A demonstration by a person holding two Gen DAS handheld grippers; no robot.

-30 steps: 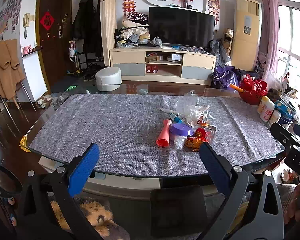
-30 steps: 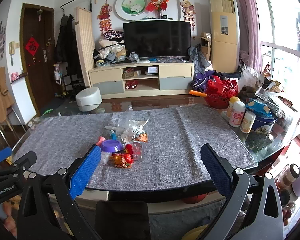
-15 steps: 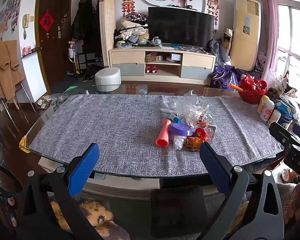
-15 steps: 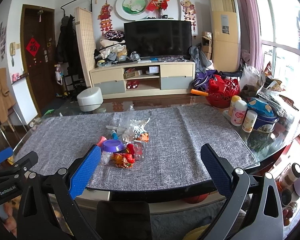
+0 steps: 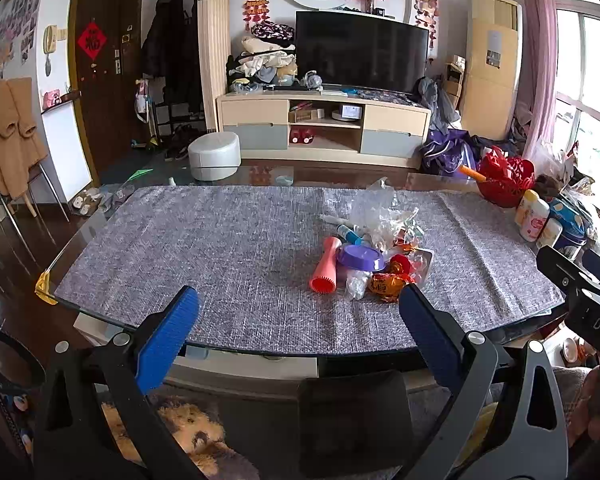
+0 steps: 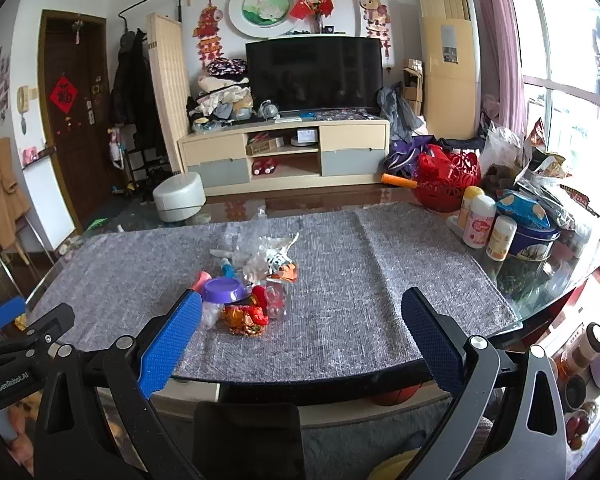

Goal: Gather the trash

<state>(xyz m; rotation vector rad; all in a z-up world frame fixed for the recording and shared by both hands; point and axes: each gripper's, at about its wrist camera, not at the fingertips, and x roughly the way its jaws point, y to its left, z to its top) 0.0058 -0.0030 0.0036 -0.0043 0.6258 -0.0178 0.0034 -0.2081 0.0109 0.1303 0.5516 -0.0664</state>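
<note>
A small heap of trash lies on the grey table mat (image 5: 228, 248): a coral ribbed tube (image 5: 326, 264), a purple lid (image 5: 360, 258), crumpled clear plastic (image 5: 374, 210), a blue-capped tube (image 5: 350, 234) and red-orange wrappers (image 5: 388, 284). The right wrist view shows the same heap, with the purple lid (image 6: 224, 290), the red-orange wrappers (image 6: 246, 318) and the clear plastic (image 6: 262, 254). My left gripper (image 5: 298, 334) hangs open at the table's near edge, short of the heap. My right gripper (image 6: 300, 334) is open too, near the front edge, right of the heap. Both hold nothing.
A red basket (image 6: 450, 178), several small bottles (image 6: 478, 222), a blue tin (image 6: 534, 242) and bags crowd the table's right end. A dark chair back (image 5: 352, 420) stands below the near edge. The mat stretches bare left of the heap.
Both views have crept slightly toward the table; the heap sits marginally closer. Both grippers stay open and nothing on the table has moved.
</note>
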